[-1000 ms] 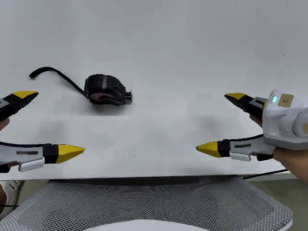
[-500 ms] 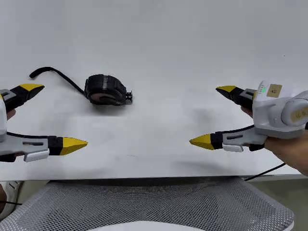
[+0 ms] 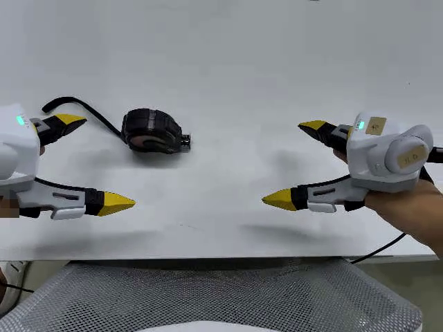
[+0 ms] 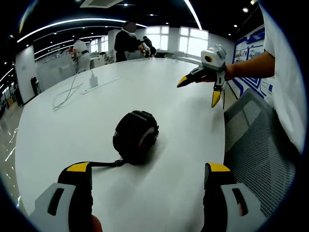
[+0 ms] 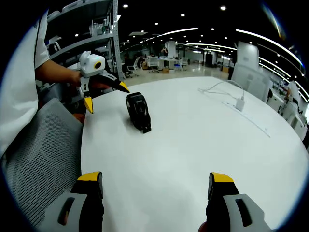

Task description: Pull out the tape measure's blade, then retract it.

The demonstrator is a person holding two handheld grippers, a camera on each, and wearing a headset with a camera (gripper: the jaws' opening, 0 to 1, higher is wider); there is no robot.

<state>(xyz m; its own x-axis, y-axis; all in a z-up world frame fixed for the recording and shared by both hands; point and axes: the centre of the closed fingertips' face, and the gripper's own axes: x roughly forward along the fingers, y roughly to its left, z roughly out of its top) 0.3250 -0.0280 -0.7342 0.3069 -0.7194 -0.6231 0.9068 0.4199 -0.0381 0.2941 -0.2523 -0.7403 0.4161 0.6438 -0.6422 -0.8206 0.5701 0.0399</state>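
Observation:
A black tape measure (image 3: 154,130) lies on the white table (image 3: 228,62) at the left, its black wrist strap (image 3: 75,104) trailing off to the left. No blade is drawn out. My left gripper (image 3: 97,160) hovers open just left of it, nothing between its jaws. In the left gripper view the tape measure (image 4: 136,136) sits just ahead of the open left gripper (image 4: 147,168). My right gripper (image 3: 291,163) is open well to the right. From the right gripper view the tape measure (image 5: 138,111) is far ahead of the right gripper (image 5: 155,177).
A grey mesh chair back (image 3: 208,290) sits below the table's near edge. A white charger with its cable (image 4: 91,79) lies far across the table. People stand in the room beyond the table.
Both grippers have moved inward over the table: the left one to the right toward the tape measure, the right one to the left. The tape measure has not moved.

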